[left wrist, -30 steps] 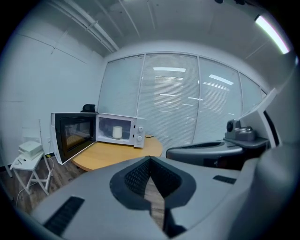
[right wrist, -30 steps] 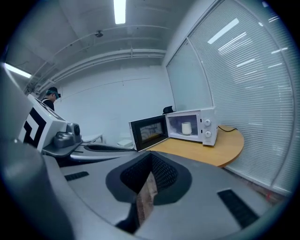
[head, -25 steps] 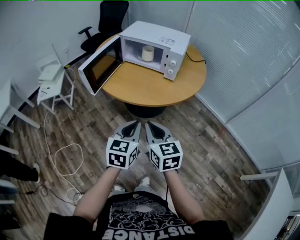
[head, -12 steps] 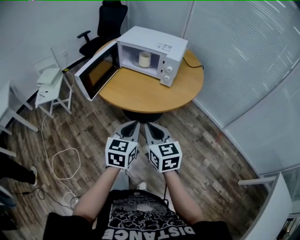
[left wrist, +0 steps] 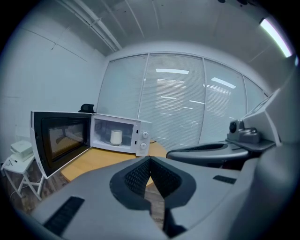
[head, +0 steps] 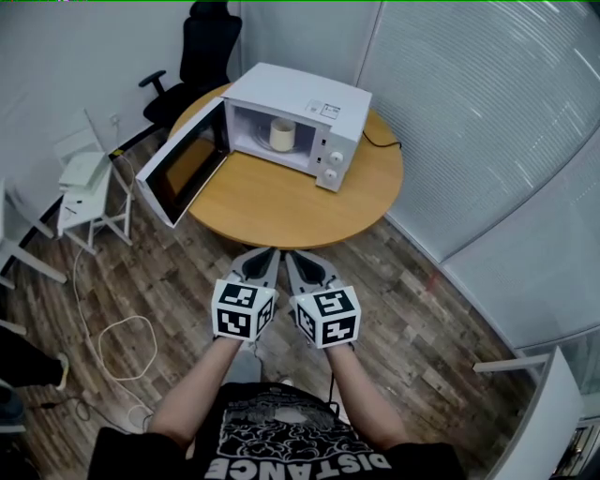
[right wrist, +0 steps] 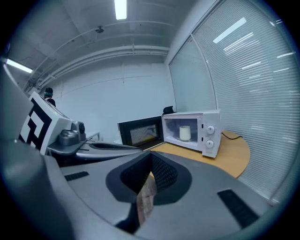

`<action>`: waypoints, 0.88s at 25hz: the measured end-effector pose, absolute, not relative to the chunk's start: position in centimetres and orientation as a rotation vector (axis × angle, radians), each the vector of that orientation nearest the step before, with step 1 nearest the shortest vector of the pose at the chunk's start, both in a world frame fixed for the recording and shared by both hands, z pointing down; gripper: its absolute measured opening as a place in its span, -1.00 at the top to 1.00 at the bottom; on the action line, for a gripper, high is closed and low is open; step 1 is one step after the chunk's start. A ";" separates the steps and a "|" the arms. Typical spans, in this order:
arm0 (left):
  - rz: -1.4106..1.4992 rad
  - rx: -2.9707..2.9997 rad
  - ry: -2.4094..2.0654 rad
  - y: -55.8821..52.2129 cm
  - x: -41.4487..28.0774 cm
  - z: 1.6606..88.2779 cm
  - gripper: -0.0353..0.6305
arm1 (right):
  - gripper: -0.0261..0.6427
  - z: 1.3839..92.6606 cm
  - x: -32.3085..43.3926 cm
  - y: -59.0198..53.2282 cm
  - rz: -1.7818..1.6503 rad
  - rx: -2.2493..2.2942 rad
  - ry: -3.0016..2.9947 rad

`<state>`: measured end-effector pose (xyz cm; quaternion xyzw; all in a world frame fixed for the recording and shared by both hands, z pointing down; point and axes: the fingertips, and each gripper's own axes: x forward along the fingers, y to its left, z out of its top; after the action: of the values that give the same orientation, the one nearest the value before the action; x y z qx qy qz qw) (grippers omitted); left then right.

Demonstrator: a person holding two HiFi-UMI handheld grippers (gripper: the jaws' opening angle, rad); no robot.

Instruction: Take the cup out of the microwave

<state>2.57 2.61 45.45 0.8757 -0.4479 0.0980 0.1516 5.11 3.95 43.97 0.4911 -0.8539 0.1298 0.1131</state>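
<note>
Inside the microwave [head: 309,98], door [head: 173,178] swung wide to its left, stands the white cup [head: 281,134]; bare round table [head: 281,202] top lies before it. Short of the table edge hover the left gripper [head: 266,253] and the right gripper [head: 294,255], jaws together, empty. Head view alone: cable loop [head: 117,342] on the floor, left of the microwave. Gripper views alone: ceiling light strips [right wrist: 120,8].

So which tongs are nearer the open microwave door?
Left. The left tongs are off the table, short of the microwave door; the right tongs sit beside them, farther over.
</note>
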 end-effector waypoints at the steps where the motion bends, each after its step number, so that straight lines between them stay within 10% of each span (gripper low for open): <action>1: 0.282 2.516 -1.278 1.7 2.4 45.5 0.87 | 0.88 44.0 4.9 3.0 0.384 1.447 -2.499; 22: 0.239 2.590 -1.076 -11.5 -3.8 44.9 0.87 | 0.88 44.0 -1.7 -10.3 0.395 1.578 -2.343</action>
<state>-3.81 -11.51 44.92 0.9078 -0.3773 0.0838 0.1627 -1.67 -10.32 43.96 0.5475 -0.8128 0.1369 0.1443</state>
